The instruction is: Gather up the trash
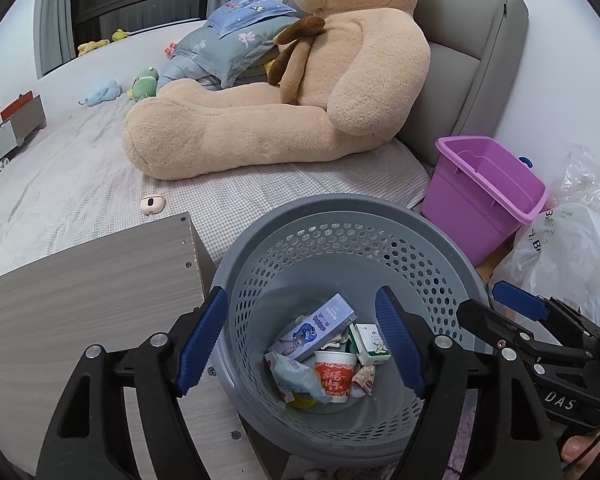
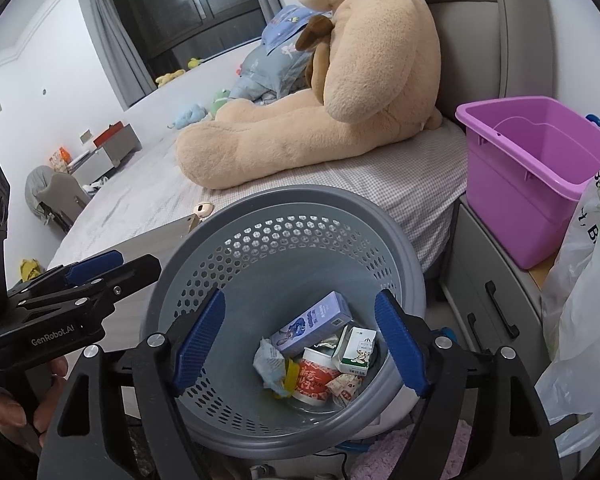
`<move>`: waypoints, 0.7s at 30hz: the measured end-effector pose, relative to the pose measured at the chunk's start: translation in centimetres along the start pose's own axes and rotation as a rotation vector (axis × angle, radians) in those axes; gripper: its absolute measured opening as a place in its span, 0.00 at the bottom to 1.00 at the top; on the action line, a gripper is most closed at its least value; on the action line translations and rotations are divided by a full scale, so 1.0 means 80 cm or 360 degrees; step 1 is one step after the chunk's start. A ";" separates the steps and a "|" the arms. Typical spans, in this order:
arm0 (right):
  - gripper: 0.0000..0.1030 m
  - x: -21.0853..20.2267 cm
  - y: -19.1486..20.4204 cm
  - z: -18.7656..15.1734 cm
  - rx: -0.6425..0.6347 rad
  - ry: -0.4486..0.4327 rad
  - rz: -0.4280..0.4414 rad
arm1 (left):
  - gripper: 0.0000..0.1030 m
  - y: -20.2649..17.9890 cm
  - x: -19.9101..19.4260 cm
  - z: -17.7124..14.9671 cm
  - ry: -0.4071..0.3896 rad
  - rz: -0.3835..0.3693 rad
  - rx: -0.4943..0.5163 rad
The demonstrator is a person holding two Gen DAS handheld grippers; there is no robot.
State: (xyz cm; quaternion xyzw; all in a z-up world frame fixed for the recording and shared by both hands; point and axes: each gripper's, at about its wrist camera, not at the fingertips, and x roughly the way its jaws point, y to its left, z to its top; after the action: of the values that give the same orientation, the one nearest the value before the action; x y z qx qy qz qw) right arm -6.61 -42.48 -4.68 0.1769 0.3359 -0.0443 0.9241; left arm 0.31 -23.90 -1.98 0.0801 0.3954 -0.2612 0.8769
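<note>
A grey perforated waste basket [image 1: 340, 208] [image 2: 300, 196] stands beside the bed. In its bottom lie a purple cartoon box [image 1: 324, 328] [image 2: 316, 320], a red and white paper cup [image 1: 334, 376] [image 2: 314, 376], a small green and white carton [image 1: 370, 344] [image 2: 358, 350] and crumpled wrappers [image 1: 296, 376] [image 2: 270, 360]. My left gripper [image 1: 301, 290] [image 2: 132, 262] hangs open above the basket's left side, nothing between its blue pads. Over the right side, my right gripper [image 2: 301, 293] [image 1: 496, 300] is open and empty too.
A large tan teddy bear [image 1: 300, 92] sits on the checked bed. A purple plastic bin [image 2: 532, 176] and a white plastic bag [image 2: 580, 320] stand on a cabinet at the right. A wooden panel [image 1: 80, 288] is left of the basket. A small pink case [image 1: 151, 204] lies on the sheet.
</note>
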 end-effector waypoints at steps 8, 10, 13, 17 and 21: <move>0.80 -0.005 0.001 -0.003 -0.0014 -0.0016 -0.0014 | 0.79 -0.001 -0.006 0.000 -0.0008 0.0032 0.0003; 0.81 -0.007 0.002 -0.003 -0.0017 -0.0021 -0.0018 | 0.80 -0.001 -0.006 0.001 -0.0008 0.0037 0.0001; 0.81 -0.008 0.003 -0.003 -0.0022 -0.0022 -0.0022 | 0.80 0.001 -0.007 0.000 -0.0008 0.0043 -0.0005; 0.82 -0.008 0.004 -0.003 -0.0024 -0.0021 -0.0021 | 0.80 0.001 -0.007 -0.001 -0.0007 0.0053 -0.0007; 0.82 -0.008 0.004 -0.003 -0.0024 -0.0022 -0.0022 | 0.80 0.002 -0.007 0.000 -0.0001 0.0061 -0.0010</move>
State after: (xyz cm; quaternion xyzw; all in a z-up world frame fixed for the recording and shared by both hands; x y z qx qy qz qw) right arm -7.18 -42.12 -4.34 0.1672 0.3311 -0.0495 0.9273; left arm 0.06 -23.56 -1.59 0.0847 0.3944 -0.2432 0.8821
